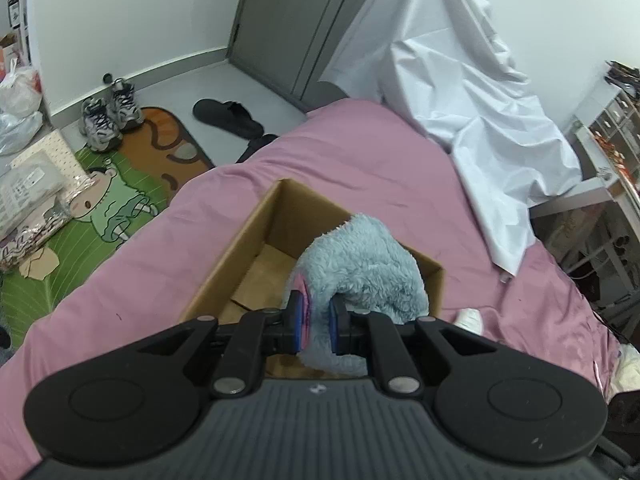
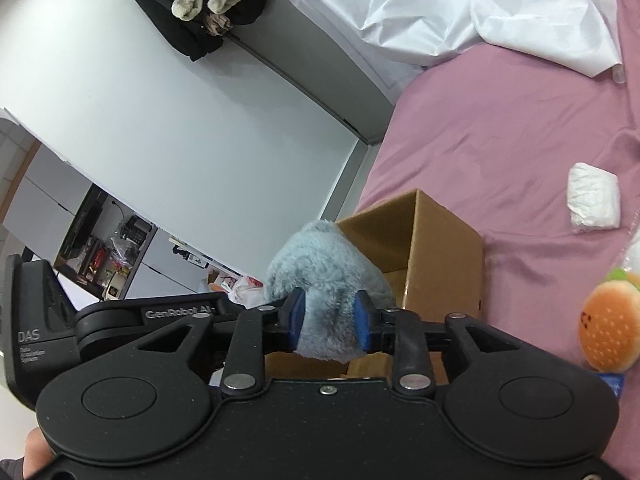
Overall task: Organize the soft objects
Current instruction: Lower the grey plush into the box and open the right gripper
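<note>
1. My left gripper [image 1: 317, 322] is pressed together on a fluffy blue plush [image 1: 360, 256]; its two blue pads pinch a fold of the fur, with a small pink part of the toy against the left pad.
2. My right gripper [image 2: 329, 322] has the same blue plush [image 2: 320, 264] between its pads [image 2: 297, 314]. The fur fills the gap and touches both pads, but I cannot tell if they really press it or only lie against it.
3. The plush hangs over the open cardboard box [image 1: 256, 236], at the side nearer to me. Part of it is above the rim and part seems lower than the rim; I cannot tell if it touches the bottom.
4. The box stands on the pink bedsheet [image 1: 360, 152]. Its inside, where I can see, shows only brown cardboard flaps.
5. On the sheet, right of the box in the right wrist view, lie a white folded soft bundle [image 2: 593, 200] and, nearer to me, a burger-shaped plush [image 2: 610, 326], both apart from the box.
6. A crumpled white sheet [image 1: 472, 92] covers the far part of the bed.
7. On the floor beside the bed I see a cartoon rug [image 1: 116, 200], a pair of sneakers [image 1: 108, 116] and a black slipper [image 1: 228, 116].
</note>
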`<act>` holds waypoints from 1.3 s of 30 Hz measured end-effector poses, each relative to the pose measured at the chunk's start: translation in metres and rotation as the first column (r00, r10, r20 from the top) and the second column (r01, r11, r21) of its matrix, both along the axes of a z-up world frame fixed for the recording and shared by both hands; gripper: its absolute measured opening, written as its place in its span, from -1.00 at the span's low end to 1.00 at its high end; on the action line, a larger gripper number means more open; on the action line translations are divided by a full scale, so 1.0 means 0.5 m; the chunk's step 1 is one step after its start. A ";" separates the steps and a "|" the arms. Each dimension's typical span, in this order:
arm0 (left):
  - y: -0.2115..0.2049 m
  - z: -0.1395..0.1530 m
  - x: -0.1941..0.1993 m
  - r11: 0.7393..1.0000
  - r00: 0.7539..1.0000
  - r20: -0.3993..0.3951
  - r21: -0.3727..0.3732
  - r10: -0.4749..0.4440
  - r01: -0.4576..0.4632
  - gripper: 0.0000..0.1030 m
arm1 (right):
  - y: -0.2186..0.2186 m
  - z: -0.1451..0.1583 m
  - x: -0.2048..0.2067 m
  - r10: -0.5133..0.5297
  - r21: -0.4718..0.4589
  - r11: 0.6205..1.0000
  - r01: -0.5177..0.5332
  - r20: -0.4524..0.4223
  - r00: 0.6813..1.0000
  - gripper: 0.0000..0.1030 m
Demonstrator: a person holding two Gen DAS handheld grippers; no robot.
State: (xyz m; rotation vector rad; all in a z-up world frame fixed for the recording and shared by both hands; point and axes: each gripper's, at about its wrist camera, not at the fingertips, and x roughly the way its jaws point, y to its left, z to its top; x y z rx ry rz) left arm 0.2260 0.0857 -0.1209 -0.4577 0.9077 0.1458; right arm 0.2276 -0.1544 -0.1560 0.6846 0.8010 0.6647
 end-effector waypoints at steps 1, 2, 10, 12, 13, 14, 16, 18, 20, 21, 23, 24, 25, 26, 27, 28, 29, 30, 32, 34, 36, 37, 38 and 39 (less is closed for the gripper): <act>0.004 -0.006 0.004 1.000 1.000 -0.007 0.003 0.007 -0.006 -0.78 | 0.000 0.000 -0.001 0.001 0.000 1.000 -0.001 0.001 1.000 -0.34; 0.008 -0.010 0.008 1.000 1.000 -0.014 0.004 0.012 -0.012 -0.78 | -0.001 -0.001 -0.001 0.003 0.000 1.000 -0.003 -0.001 1.000 -0.34; 0.013 -0.044 0.038 0.999 0.999 -0.044 0.026 0.029 -0.028 -0.77 | -0.005 -0.001 -0.005 0.004 -0.008 1.000 -0.004 -0.019 1.000 -0.30; 0.010 -0.049 0.042 0.999 0.998 -0.047 0.044 0.030 -0.028 -0.76 | -0.005 0.001 -0.007 -0.002 -0.023 1.000 0.002 -0.022 1.000 -0.26; 0.010 -0.053 0.046 0.998 0.998 -0.054 0.047 0.034 -0.032 -0.75 | -0.007 0.003 -0.009 -0.007 -0.030 1.000 0.007 -0.023 1.000 -0.22; 0.011 -0.056 0.049 0.998 0.997 -0.063 0.047 0.037 -0.034 -0.75 | -0.009 0.005 -0.009 -0.010 -0.031 0.999 0.009 -0.023 1.000 -0.20; 0.011 -0.061 0.051 0.998 0.996 -0.080 0.059 0.041 -0.036 -0.72 | -0.010 0.011 -0.012 -0.012 -0.034 0.999 0.012 -0.019 1.000 -0.16; 0.008 -0.060 0.052 0.995 0.995 -0.093 0.096 0.039 -0.030 -0.69 | -0.010 0.020 -0.017 -0.016 -0.046 0.999 0.015 -0.006 1.000 -0.11; 0.006 -0.054 0.052 0.993 0.994 -0.100 0.120 0.032 -0.020 -0.61 | -0.011 0.025 -0.018 -0.016 -0.055 0.998 0.016 -0.002 1.000 -0.07; 0.007 -0.048 0.049 0.992 0.994 -0.102 0.123 0.035 -0.023 -0.53 | -0.012 0.028 -0.019 -0.016 -0.060 0.998 0.016 -0.001 1.000 -0.05; 0.005 -0.035 0.045 0.991 0.994 -0.098 0.127 0.043 -0.031 -0.35 | -0.016 0.036 -0.025 -0.017 -0.069 0.997 0.018 0.005 1.000 0.03; 0.003 -0.028 0.041 0.990 0.995 -0.092 0.134 0.044 -0.032 -0.20 | -0.018 0.041 -0.029 -0.020 -0.074 0.997 0.021 0.010 1.000 0.08; -0.001 -0.021 0.038 0.989 0.995 -0.087 0.145 0.045 -0.032 -0.05 | -0.022 0.046 -0.032 -0.022 -0.078 0.997 0.023 0.015 1.000 0.12; -0.005 -0.014 0.033 0.987 0.996 -0.080 0.156 0.047 -0.034 0.01 | -0.025 0.048 -0.035 -0.023 -0.082 0.996 0.024 0.018 1.000 0.15; -0.008 -0.006 0.025 0.985 0.996 -0.069 0.167 0.049 -0.037 0.10 | -0.028 0.052 -0.038 -0.024 -0.084 0.996 0.026 0.021 0.999 0.17; -0.010 0.000 0.021 0.984 0.997 -0.061 0.172 0.050 -0.038 0.21 | -0.031 0.055 -0.041 -0.026 -0.089 0.996 0.028 0.022 0.999 0.21; -0.013 0.007 0.015 0.983 0.997 -0.053 0.178 0.052 -0.042 0.28 | -0.035 0.059 -0.044 -0.029 -0.097 0.995 0.031 0.023 0.999 0.23; -0.016 0.014 0.007 0.982 0.997 -0.046 0.182 0.056 -0.046 0.40 | -0.037 0.062 -0.046 -0.033 -0.104 0.994 0.035 0.024 0.999 0.29; -0.020 0.026 -0.002 0.979 0.997 -0.042 0.194 0.063 -0.054 0.49 | -0.045 0.070 -0.055 -0.046 -0.122 0.991 0.049 0.028 0.999 0.47; -0.027 0.038 -0.009 0.976 0.997 -0.045 0.210 0.062 -0.052 0.53 | -0.053 0.083 -0.068 -0.062 -0.143 0.987 0.068 0.046 0.997 0.61; -0.038 0.050 -0.017 0.973 0.997 -0.049 0.225 0.057 -0.045 0.53 | -0.061 0.095 -0.080 -0.072 -0.158 0.984 0.081 0.064 0.995 0.67; -0.041 0.056 -0.022 0.973 0.997 -0.049 0.228 0.054 -0.041 0.54 | -0.065 0.101 -0.084 -0.075 -0.164 0.983 0.086 0.071 0.995 0.70; -0.046 0.062 -0.026 0.972 0.998 -0.048 0.230 0.048 -0.036 0.54 | -0.071 0.107 -0.089 -0.081 -0.168 0.981 0.092 0.076 0.994 0.74; -0.050 0.069 -0.031 0.973 0.998 -0.043 0.229 0.042 -0.031 0.54 | -0.077 0.111 -0.093 -0.087 -0.169 0.981 0.099 0.080 0.993 0.76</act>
